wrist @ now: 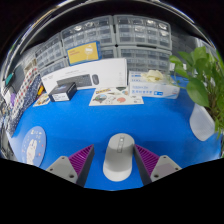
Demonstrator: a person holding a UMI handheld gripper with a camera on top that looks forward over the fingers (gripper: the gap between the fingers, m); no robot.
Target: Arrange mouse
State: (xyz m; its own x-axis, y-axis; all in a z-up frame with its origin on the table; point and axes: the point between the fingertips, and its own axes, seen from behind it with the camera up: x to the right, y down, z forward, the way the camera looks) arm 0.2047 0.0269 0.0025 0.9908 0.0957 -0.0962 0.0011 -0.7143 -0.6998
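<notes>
The blue worktop (90,120) carries a white box (88,76) at the rear. The hand-held gripper (115,162) is spread — the white mouse (119,157) lies between its purple pads (77,160), gap either side, resting on the worktop.

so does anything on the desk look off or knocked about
Nothing stands out. The white mouse sits upright on the blue mat, between the open gripper fingers with a gap at each side. The boxes behind lie flat, and nothing looks spilled or broken.
</notes>
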